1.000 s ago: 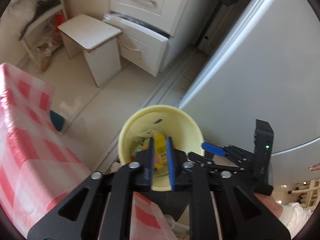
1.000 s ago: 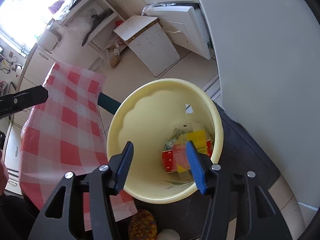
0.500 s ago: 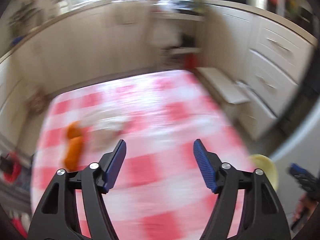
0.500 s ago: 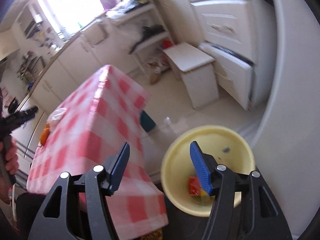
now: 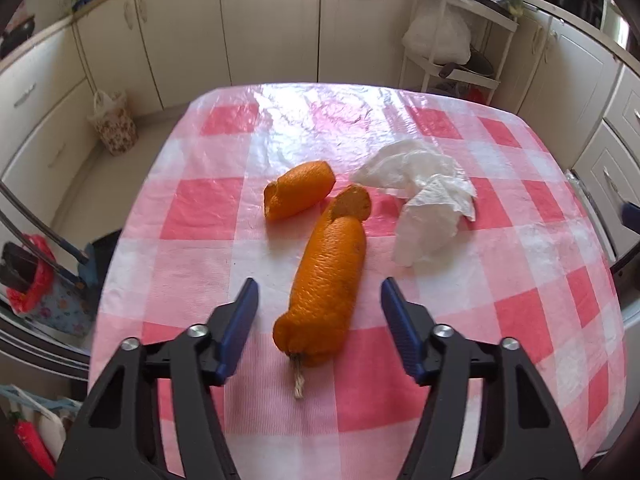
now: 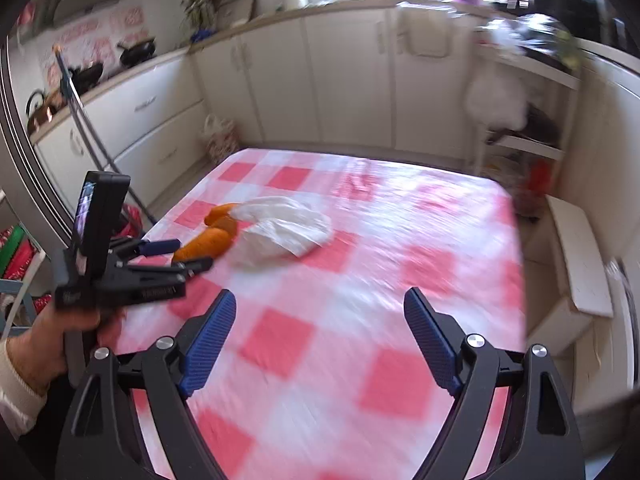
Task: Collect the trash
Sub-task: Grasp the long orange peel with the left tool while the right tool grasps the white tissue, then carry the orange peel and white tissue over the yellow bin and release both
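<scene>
A long piece of orange peel (image 5: 328, 276) lies on the red-and-white checked tablecloth (image 5: 520, 280), its near end between the open fingers of my left gripper (image 5: 318, 300). A shorter peel piece (image 5: 300, 194) lies just beyond it. A crumpled white tissue (image 5: 428, 204) lies to their right. In the right wrist view the peel (image 6: 208, 242) and tissue (image 6: 286, 228) sit at mid left, with the left gripper (image 6: 176, 256) beside the peel. My right gripper (image 6: 318, 320) is open and empty above the tablecloth (image 6: 400, 280).
Cream kitchen cabinets (image 5: 272, 20) run behind the table. A white shelf rack with bags (image 5: 448, 36) stands at the back right. A floral bag (image 5: 114, 124) sits on the floor at left. A white stool (image 6: 576, 256) stands right of the table.
Both grippers swung away from the yellow bin by the fridge to face the table. The left gripper opened and now straddles the long orange peel.
</scene>
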A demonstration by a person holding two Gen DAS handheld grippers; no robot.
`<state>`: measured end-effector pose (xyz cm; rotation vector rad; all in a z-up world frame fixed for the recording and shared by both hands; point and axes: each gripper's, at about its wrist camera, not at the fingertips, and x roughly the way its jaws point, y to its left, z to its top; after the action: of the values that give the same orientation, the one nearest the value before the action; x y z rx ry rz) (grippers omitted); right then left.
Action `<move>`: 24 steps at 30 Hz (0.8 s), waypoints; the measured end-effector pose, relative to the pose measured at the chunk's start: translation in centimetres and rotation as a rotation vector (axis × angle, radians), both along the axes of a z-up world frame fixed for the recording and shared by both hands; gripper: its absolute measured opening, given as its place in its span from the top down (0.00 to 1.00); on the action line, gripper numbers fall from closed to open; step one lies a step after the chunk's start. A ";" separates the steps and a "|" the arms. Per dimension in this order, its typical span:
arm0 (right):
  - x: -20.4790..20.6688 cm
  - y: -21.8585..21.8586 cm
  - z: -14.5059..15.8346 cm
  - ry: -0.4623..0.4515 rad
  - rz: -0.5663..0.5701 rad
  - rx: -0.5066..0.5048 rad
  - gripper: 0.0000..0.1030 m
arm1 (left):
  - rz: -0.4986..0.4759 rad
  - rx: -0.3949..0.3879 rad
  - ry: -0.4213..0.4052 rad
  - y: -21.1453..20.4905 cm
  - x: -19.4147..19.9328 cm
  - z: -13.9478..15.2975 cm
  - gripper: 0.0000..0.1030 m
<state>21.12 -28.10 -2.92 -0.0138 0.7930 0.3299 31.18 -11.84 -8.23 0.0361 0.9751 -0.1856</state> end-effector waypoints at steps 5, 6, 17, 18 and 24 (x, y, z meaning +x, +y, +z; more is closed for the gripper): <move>5.5 4.9 -2.4 0.056 0.017 -0.008 0.20 | 0.001 -0.073 -0.003 0.9 0.8 -0.1 0.72; 6.5 5.3 -3.1 0.070 0.006 -0.003 0.20 | -0.005 -0.072 -0.005 0.9 0.7 -0.2 0.74; 5.0 0.1 -4.5 0.199 -0.021 0.259 0.93 | -0.022 -0.181 0.007 2.5 -0.9 0.2 0.79; 4.0 -1.0 -4.2 0.196 -0.024 0.299 0.93 | -0.024 -0.185 0.005 2.6 -1.0 0.4 0.79; -2.0 -6.7 -2.1 0.156 -0.062 0.447 0.93 | -0.044 -0.218 -0.017 2.9 -3.5 2.0 0.80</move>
<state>19.13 -34.82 -5.06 0.4590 0.8578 0.4474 27.66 -8.98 -6.19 -0.1403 0.9329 -0.3300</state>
